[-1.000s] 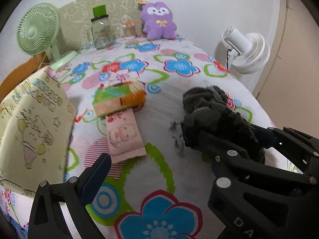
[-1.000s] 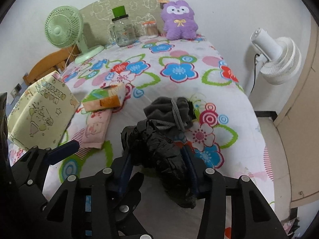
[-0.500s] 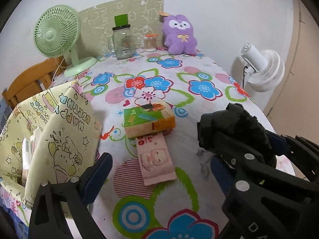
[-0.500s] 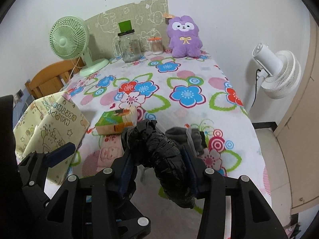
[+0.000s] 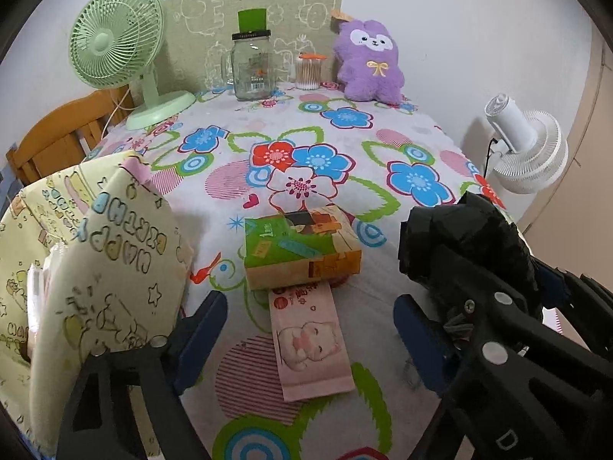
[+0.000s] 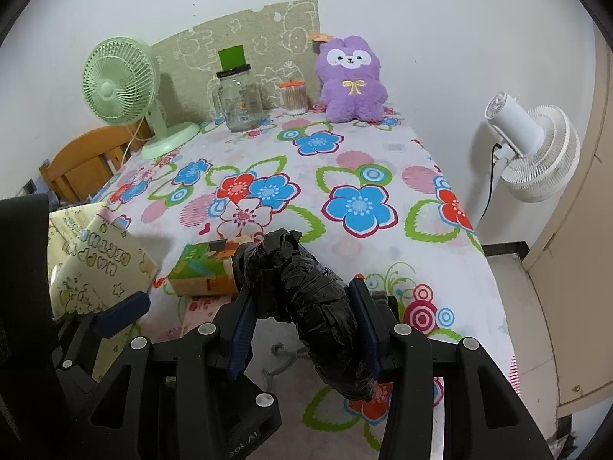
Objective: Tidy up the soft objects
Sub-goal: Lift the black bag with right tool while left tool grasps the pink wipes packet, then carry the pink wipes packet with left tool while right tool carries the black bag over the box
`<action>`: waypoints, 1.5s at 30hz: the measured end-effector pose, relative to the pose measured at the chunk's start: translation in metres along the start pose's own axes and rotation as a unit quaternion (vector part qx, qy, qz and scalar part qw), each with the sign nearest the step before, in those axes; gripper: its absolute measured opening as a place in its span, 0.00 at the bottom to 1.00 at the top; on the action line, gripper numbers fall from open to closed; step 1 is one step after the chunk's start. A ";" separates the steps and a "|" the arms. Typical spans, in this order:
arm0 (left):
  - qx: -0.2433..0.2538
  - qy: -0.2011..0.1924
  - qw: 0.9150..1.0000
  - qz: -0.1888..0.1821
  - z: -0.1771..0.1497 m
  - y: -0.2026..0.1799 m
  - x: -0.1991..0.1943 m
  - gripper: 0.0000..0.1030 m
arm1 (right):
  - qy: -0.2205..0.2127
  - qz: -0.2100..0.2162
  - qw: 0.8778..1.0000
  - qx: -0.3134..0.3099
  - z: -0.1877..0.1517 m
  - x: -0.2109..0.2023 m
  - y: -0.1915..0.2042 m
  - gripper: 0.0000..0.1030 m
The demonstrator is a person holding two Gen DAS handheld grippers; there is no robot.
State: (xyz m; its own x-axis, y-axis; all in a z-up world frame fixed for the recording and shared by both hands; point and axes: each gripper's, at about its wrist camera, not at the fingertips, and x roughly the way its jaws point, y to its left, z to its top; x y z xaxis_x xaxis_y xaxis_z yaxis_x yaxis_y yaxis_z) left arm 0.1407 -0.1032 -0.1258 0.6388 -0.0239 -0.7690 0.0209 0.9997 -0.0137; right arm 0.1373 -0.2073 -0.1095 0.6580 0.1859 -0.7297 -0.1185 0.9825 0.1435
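Observation:
My right gripper [image 6: 304, 316] is shut on a crumpled black plastic bundle [image 6: 302, 291] and holds it above the flowered tablecloth; the bundle also shows at the right of the left wrist view [image 5: 465, 245]. My left gripper [image 5: 310, 329] is open and empty, low over a pink tissue pack [image 5: 310, 339]. A green and orange tissue box [image 5: 300, 247] lies just beyond the pack. A yellow printed fabric bag [image 5: 95, 268] stands open at the left. A grey cloth with a cord [image 6: 285, 349] lies under the bundle, mostly hidden.
A purple plush [image 5: 369, 63], a glass jar [image 5: 253, 65], a cotton swab tub [image 5: 308, 71] and a green fan [image 5: 122, 46] stand at the far edge of the table [image 5: 417, 134]. A white fan [image 5: 528, 149] stands off the right side, a wooden chair [image 5: 57, 134] on the left.
My right gripper lifted the black bundle off the grey cloth and up from the table. Both grippers pulled back and rose, and the bag came further into view.

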 end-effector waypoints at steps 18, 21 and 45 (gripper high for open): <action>-0.008 0.031 0.999 0.005 -0.002 0.006 0.022 0.59 | 0.015 -0.009 1.000 0.004 -0.001 0.022 0.001 0.49; -0.004 0.033 0.999 0.000 -0.002 0.005 0.021 0.47 | 0.017 -0.009 1.000 0.004 -0.001 0.023 0.000 0.49; 0.004 0.020 1.000 -0.021 -0.018 0.009 -0.015 0.38 | 0.018 -0.003 1.000 0.001 -0.015 -0.001 0.012 0.49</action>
State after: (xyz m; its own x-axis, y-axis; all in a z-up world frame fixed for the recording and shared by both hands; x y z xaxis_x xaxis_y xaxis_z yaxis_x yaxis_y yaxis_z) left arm 0.1177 -0.0933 -0.1256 0.6063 -0.0656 -0.7925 0.0537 0.9977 -0.0415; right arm 0.1245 -0.1953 -0.1173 0.6314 0.1812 -0.7540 -0.1138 0.9834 0.1411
